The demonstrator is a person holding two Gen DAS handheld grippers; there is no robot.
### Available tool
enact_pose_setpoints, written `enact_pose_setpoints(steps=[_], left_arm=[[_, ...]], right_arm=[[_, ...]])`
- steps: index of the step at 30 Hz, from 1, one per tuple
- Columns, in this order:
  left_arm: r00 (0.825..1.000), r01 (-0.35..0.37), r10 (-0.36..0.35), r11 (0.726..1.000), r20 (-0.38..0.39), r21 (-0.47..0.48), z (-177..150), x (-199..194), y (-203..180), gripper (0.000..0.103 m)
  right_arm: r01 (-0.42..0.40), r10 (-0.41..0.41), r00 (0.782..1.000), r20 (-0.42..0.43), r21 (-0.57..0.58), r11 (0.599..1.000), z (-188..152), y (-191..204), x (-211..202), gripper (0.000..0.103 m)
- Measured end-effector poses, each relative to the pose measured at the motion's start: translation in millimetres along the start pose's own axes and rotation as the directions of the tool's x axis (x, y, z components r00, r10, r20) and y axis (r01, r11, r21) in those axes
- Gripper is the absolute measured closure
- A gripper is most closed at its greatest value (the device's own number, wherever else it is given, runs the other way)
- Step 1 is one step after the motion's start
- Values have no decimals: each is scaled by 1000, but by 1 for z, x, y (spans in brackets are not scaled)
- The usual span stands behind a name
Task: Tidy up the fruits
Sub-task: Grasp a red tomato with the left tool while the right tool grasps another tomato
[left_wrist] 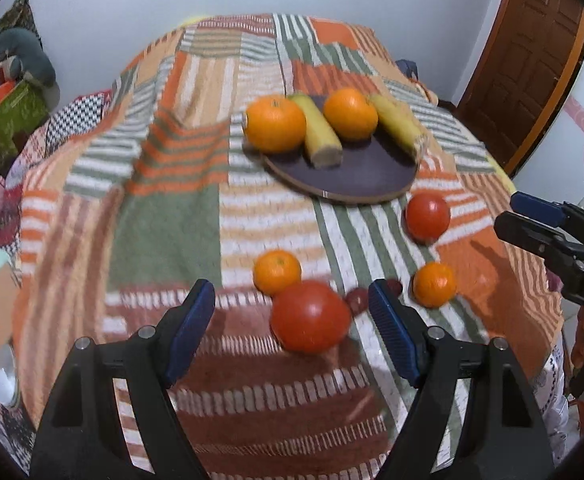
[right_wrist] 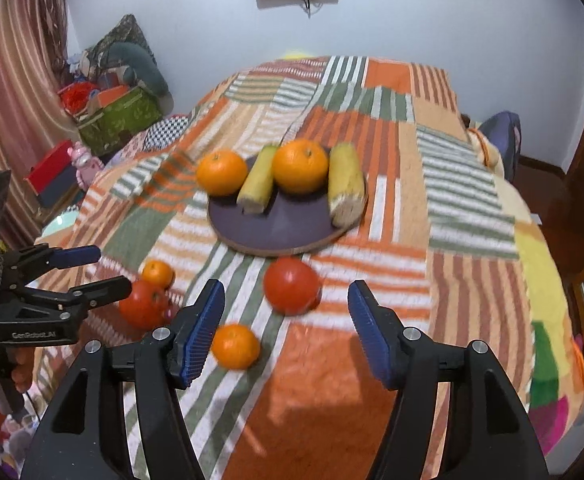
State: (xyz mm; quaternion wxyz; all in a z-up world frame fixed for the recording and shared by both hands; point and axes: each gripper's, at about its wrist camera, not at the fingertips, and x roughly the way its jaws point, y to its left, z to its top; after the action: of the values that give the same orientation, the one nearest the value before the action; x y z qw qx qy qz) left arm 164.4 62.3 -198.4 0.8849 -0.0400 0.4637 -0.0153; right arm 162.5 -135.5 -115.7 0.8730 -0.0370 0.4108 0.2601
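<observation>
A dark round plate (left_wrist: 355, 176) (right_wrist: 280, 224) on the striped blanket holds two oranges (left_wrist: 275, 123) (left_wrist: 350, 113) and two corn cobs (left_wrist: 319, 132) (left_wrist: 397, 125). On the blanket lie two tomatoes and two small oranges. My left gripper (left_wrist: 292, 320) is open and empty, with a tomato (left_wrist: 310, 317) (right_wrist: 144, 303) just ahead between its fingers and a small orange (left_wrist: 277, 272) (right_wrist: 157, 274) behind it. My right gripper (right_wrist: 286, 328) is open and empty above the other tomato (right_wrist: 291, 286) (left_wrist: 427, 216) and small orange (right_wrist: 236, 346) (left_wrist: 434, 284).
The blanket (left_wrist: 172, 216) covers a bed with edges falling away left and right. Boxes and cushions (right_wrist: 116, 112) are piled at the far left. A wooden door (left_wrist: 531, 56) stands at the right. A small dark red object (left_wrist: 357, 299) lies beside the near tomato.
</observation>
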Motion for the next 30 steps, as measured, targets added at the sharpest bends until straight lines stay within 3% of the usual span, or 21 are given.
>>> enact_pose_setpoints(steps=[10, 15, 30], left_arm=[[1000, -12, 12, 1000, -22, -8, -19, 23, -6, 27], [999, 45, -45, 999, -20, -9, -21, 25, -4, 52], [995, 66, -66, 998, 72, 2, -2, -5, 3, 52]], right_arm=[[-12, 12, 999, -47, 11, 1000, -20, 1, 9, 42], [-11, 11, 998, -58, 7, 1000, -21, 2, 14, 42], [1, 0, 996, -91, 14, 1000, 0, -3, 52, 42]])
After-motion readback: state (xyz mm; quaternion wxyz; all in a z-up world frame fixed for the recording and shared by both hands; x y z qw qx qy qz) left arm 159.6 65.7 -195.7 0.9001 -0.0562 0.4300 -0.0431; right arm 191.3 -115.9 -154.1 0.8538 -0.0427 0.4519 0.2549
